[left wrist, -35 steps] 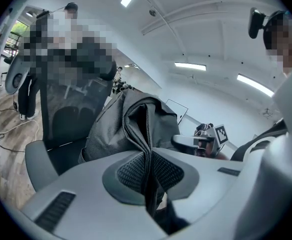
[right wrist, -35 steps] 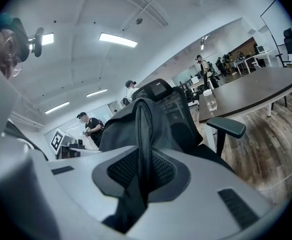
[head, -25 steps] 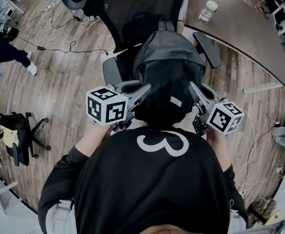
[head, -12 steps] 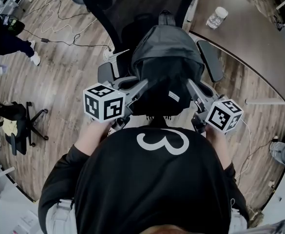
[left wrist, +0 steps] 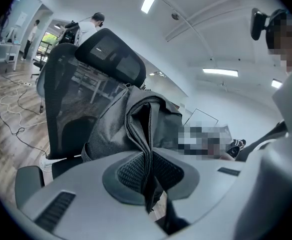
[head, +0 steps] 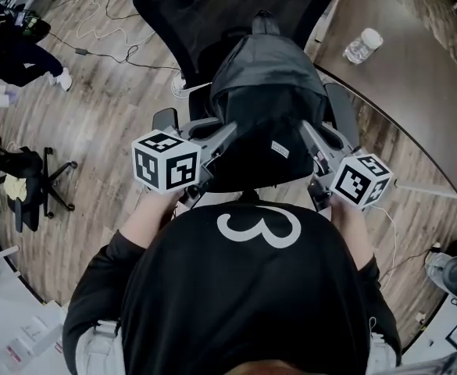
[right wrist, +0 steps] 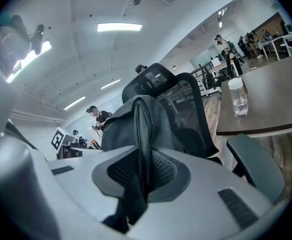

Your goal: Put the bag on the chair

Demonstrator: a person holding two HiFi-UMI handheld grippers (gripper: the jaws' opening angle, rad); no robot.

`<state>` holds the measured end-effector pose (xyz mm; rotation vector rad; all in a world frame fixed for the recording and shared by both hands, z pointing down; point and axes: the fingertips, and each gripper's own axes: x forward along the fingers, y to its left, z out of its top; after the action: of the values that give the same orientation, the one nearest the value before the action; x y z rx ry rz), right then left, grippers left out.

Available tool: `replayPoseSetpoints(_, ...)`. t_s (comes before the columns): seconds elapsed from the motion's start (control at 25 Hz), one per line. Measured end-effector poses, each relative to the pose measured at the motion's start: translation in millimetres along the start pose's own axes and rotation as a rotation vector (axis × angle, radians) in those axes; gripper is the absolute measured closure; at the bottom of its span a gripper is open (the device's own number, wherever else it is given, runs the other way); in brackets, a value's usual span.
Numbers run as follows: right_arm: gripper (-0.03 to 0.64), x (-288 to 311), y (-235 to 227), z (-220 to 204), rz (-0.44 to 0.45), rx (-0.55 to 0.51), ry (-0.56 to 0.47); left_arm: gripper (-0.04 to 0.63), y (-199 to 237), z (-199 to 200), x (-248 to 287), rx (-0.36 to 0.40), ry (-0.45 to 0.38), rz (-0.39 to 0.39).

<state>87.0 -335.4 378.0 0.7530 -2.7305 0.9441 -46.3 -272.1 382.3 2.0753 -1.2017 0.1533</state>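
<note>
A black backpack (head: pixel 265 108) hangs between my two grippers, over the seat of a black mesh office chair (head: pixel 212 10). My left gripper (head: pixel 230 131) is shut on the bag's left edge; in the left gripper view a fold of bag fabric (left wrist: pixel 145 134) is pinched between the pads. My right gripper (head: pixel 306 131) is shut on the bag's right edge, with a fabric seam (right wrist: pixel 143 134) clamped between its pads. The chair's backrest (left wrist: pixel 71 99) and headrest (left wrist: pixel 113 59) stand just behind the bag. The seat itself is hidden under the bag.
A dark table (head: pixel 404 69) with a clear plastic bottle (head: pixel 362 45) stands right of the chair. The chair's armrests (head: pixel 341 116) flank the bag. Cables (head: pixel 95 37) lie on the wood floor at left, near another person (head: pixel 13 49) and a small chair (head: pixel 29 190).
Both grippers and the bag have moved forward toward the chair's backrest, so the bag now covers more of the seat. Both grips are unchanged.
</note>
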Motion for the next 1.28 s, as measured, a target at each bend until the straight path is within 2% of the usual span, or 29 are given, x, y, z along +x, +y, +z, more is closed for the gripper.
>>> replayPoseSetpoints(0.6,0.551,59.9,-37.8,25.9,0.025,-0.059,0.062,0.548,46.5,28.8,31.1,-0.042,-0.048,0.082)
replayPoseSetpoints(1.28,0.551,121.9,-85.6,6.4,0.002,-0.070,0.156,0.548,113.4,21.9,66.1,-0.053,-0.022,0.170)
